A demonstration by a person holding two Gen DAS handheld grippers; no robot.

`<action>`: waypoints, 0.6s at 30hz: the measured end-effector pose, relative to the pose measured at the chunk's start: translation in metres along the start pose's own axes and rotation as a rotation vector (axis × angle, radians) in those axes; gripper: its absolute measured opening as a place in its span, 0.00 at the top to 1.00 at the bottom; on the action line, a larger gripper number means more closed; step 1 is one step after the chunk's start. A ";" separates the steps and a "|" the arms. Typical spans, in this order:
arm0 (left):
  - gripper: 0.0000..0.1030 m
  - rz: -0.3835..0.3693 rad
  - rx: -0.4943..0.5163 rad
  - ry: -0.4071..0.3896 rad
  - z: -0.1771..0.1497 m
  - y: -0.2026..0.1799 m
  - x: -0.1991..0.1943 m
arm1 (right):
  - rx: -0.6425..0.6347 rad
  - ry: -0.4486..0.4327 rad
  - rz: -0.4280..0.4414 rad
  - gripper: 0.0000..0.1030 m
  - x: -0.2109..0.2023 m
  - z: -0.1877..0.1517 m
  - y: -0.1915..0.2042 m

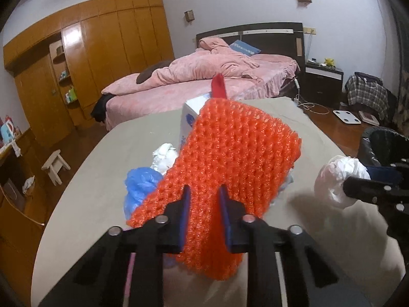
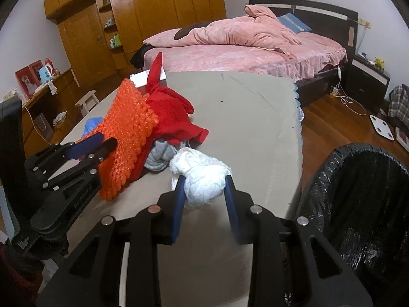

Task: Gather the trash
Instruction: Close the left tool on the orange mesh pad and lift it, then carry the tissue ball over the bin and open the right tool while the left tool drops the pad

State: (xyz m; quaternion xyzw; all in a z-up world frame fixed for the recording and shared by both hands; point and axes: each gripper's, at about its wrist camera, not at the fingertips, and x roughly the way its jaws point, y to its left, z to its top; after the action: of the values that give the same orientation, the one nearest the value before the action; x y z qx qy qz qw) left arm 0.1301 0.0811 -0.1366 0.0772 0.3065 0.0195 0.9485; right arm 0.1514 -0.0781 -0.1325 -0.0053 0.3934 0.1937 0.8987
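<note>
My left gripper [image 1: 204, 192] is shut on an orange foam net [image 1: 230, 158] and holds it up off the grey table [image 1: 102, 168]; it also shows in the right wrist view [image 2: 127, 133]. My right gripper [image 2: 204, 181] is shut on a crumpled white plastic bag [image 2: 202, 179], low over the table near its right edge; the bag also shows in the left wrist view [image 1: 334, 179]. A bin lined with a black bag [image 2: 363, 204] stands right of the table, beside my right gripper.
A red cloth [image 2: 173, 112], a grey cloth [image 2: 161, 158], a blue plastic bag [image 1: 140, 186], white crumpled paper [image 1: 163, 156] and a white box [image 1: 189, 120] lie on the table. A pink bed [image 2: 242, 48] and wooden wardrobes [image 2: 158, 7] stand behind.
</note>
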 end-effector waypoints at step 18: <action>0.39 -0.038 -0.007 -0.045 0.015 -0.003 -0.009 | 0.025 -0.025 -0.004 0.71 -0.012 0.001 -0.010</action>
State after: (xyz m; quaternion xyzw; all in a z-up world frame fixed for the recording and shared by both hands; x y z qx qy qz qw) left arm 0.1314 0.0755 -0.1194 0.0683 0.2864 0.0006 0.9557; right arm 0.1479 -0.0909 -0.1248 0.0073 0.3846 0.1871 0.9039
